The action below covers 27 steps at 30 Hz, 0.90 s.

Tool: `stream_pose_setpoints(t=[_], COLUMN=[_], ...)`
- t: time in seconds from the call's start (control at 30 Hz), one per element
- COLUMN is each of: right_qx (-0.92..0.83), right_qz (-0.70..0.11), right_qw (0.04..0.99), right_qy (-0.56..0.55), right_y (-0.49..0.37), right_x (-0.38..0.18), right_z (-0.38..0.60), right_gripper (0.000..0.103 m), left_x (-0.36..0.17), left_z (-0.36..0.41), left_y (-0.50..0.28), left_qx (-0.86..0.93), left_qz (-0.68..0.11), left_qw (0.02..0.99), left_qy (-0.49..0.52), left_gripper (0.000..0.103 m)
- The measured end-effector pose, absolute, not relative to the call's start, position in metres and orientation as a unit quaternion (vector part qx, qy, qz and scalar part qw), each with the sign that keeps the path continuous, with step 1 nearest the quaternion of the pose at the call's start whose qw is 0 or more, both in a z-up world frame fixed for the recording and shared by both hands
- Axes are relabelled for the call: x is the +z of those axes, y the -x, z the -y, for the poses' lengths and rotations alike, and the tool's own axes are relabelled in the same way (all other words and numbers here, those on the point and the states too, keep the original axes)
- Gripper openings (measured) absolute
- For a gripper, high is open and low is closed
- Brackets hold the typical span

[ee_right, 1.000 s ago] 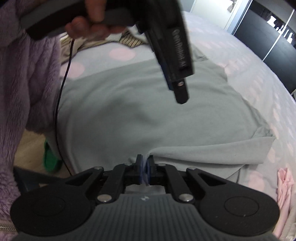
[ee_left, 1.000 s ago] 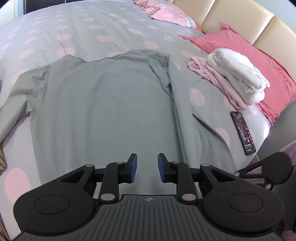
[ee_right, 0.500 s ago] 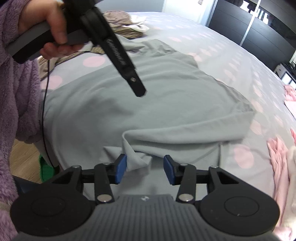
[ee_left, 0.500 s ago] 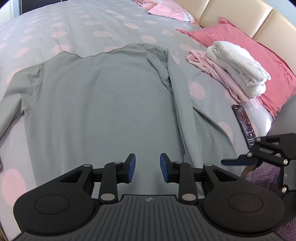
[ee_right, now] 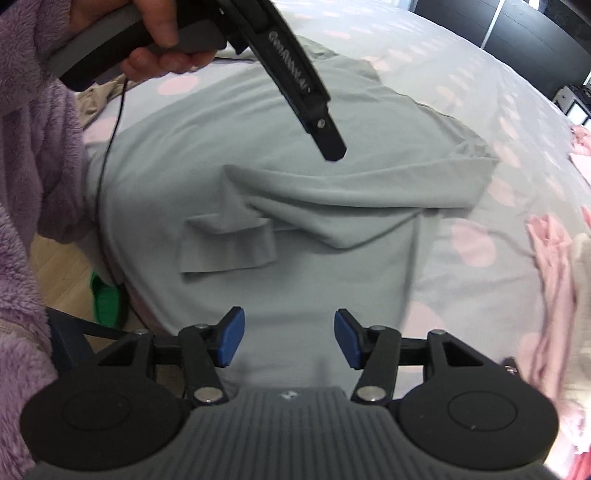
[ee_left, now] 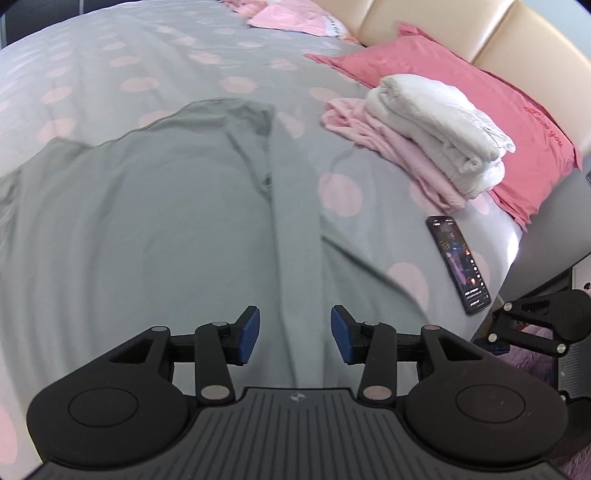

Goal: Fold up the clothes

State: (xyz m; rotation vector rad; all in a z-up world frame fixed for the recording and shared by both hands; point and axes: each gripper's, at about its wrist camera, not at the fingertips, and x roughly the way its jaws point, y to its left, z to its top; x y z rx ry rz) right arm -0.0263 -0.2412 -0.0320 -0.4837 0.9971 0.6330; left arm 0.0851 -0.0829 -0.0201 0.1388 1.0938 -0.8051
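A grey long-sleeved shirt [ee_left: 140, 229] lies spread on the dotted bed cover. One sleeve [ee_right: 332, 214] is folded across the body, its cuff [ee_right: 225, 251] lying flat. My left gripper [ee_left: 294, 339] hovers over the folded sleeve strip [ee_left: 295, 258]; its jaws are opening and the pads are clear of the cloth. My right gripper [ee_right: 289, 341] hangs above the shirt's lower part with jaws opening and nothing between them. In the right wrist view the left gripper [ee_right: 332, 151] appears from above, held by a hand [ee_right: 159, 40] in a purple fleece sleeve.
A folded white and pink pile [ee_left: 432, 136] rests against a pink pillow [ee_left: 461, 85] by the beige headboard. A phone [ee_left: 458, 264] lies near the bed edge. More pink clothes [ee_left: 288, 16] lie far back. A green object [ee_right: 105, 299] sits on the wooden floor.
My right gripper let go of the sleeve cuff, which now lies flat on the shirt, and drew back. My left gripper shifted toward the folded sleeve and opened wider.
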Motion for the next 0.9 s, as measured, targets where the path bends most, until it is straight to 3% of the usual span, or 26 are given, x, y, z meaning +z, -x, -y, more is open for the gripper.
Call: stream_pose_setpoints(t=[0.43, 0.47, 0.53, 0.63, 0.73, 0.9], right_qx=[0.205, 0.209, 0.222, 0.229, 0.222, 0.204], right_qz=[-0.447, -0.446, -0.447, -0.448, -0.456, -0.477], right_qw=[0.849, 0.848, 0.841, 0.836, 0.835, 0.833], right_qy=[0.192, 0.196, 0.208, 0.22, 0.212, 0.191], right_y=[-0.046, -0.045, -0.044, -0.045, -0.052, -0.06], right_x=[-0.051, -0.054, -0.06, -0.062, -0.064, -0.069], right_z=[0.26, 0.257, 0.253, 0.254, 0.26, 0.27], right_gripper=[0.059, 0.059, 0.059, 0.059, 0.059, 0.059], left_x=[-0.056, -0.059, -0.065, -0.07, -0.066, -0.05], left_z=[0.127, 0.13, 0.134, 0.138, 0.138, 0.12], left_y=[-0.138, -0.142, -0.147, -0.152, -0.153, -0.16], left_qx=[-0.367, -0.365, -0.366, -0.376, -0.38, -0.361], left_qz=[-0.522, -0.526, -0.529, -0.529, -0.525, -0.506], left_qw=[0.769, 0.767, 0.764, 0.758, 0.76, 0.782], left_qy=[-0.038, -0.041, -0.053, -0.057, -0.059, -0.041], left_gripper=[0.045, 0.043, 0.021, 0.006, 0.0, 0.0])
